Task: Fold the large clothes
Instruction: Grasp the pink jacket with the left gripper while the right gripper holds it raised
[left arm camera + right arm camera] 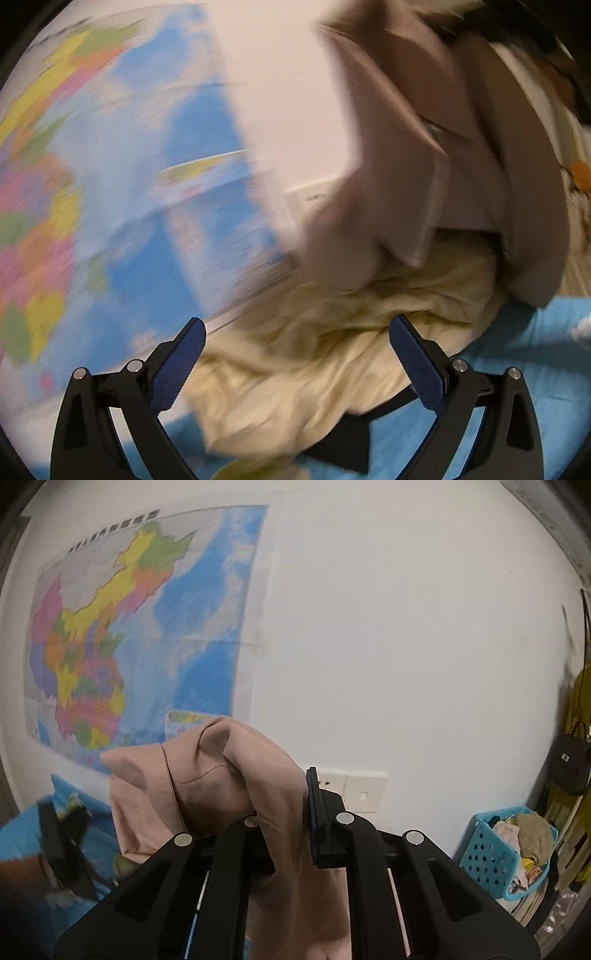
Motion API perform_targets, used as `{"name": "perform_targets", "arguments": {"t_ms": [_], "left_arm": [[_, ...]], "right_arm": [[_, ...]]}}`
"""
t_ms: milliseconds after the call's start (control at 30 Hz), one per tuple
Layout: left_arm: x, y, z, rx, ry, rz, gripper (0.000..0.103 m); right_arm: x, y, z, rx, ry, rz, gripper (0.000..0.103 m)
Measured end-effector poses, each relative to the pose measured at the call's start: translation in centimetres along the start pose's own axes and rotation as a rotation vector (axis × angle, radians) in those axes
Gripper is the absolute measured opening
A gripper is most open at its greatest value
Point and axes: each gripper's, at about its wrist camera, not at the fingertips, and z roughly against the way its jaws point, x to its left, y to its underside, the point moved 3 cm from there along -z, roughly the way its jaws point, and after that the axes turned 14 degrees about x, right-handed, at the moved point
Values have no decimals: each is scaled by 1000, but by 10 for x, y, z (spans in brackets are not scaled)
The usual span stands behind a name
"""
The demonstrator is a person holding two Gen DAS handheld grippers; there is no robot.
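White wall fills the background, with a coloured map (122, 638) pinned to it and a pair of wall switches (351, 788) low down. Raised in front of that wall, the pink garment (229, 779) hangs bunched from the right gripper (291, 805), whose fingers are clenched on a fold of the cloth; the rest of it drapes down over the gripper's black frame. In the left wrist view the same garment (417, 155) hangs blurred at upper right, above a crumpled cream cloth (317, 354) that lies on a blue bed sheet (524, 354), with a dark item (347, 443) partly under the cream cloth's near edge. The left gripper (295, 354) has its fingers spread wide and released, with nothing between them, over the cream cloth. At the right of the wall a blue perforated basket (487, 853) holds mixed laundry, beside yellow items and a black bag (570, 764) hanging there.
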Motion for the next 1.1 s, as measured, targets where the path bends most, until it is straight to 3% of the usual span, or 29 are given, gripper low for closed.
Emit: {"name": "perform_targets", "arguments": {"t_ms": [133, 233, 267, 333, 367, 400, 467, 600, 767, 900, 1000, 1100], "left_arm": [[-32, -30, -27, -85, -69, -118, 96], [-34, -50, -59, -87, -41, -133, 96], [-35, -54, -67, -107, -37, -147, 91], [-39, -60, -75, -149, -9, -177, 52], [-41, -66, -79, -135, -10, -175, 21], [-42, -72, -81, -113, 15, -159, 11], [-39, -83, -69, -129, 61, -114, 8], [-16, -123, 3, -259, 111, 7, 7], [20, -165, 114, -403, 78, 119, 7], [52, -167, 219, -474, -9, 163, 7], [70, -154, 290, -485, -83, 175, 7], [76, -132, 362, -459, -204, 158, 7]], "right_arm": [[-17, -5, -3, -9, -4, -5, 9], [-31, -7, -5, -17, 1, -20, 9], [-35, -6, -4, -18, 4, -26, 9], [-43, -5, -3, -18, 11, -34, 9], [-46, -5, -3, -17, 14, -34, 9], [-49, -5, -2, -16, 21, -36, 9], [-57, -5, 6, -22, 30, -45, 9], [-64, -21, 57, -114, 72, -22, 9], [-63, -51, 171, -318, 69, 9, 8], [-51, -61, 243, -416, 3, 31, 8], [-37, -57, 281, -460, -66, 52, 8], [-19, -47, 301, -481, -158, 79, 8]]}}
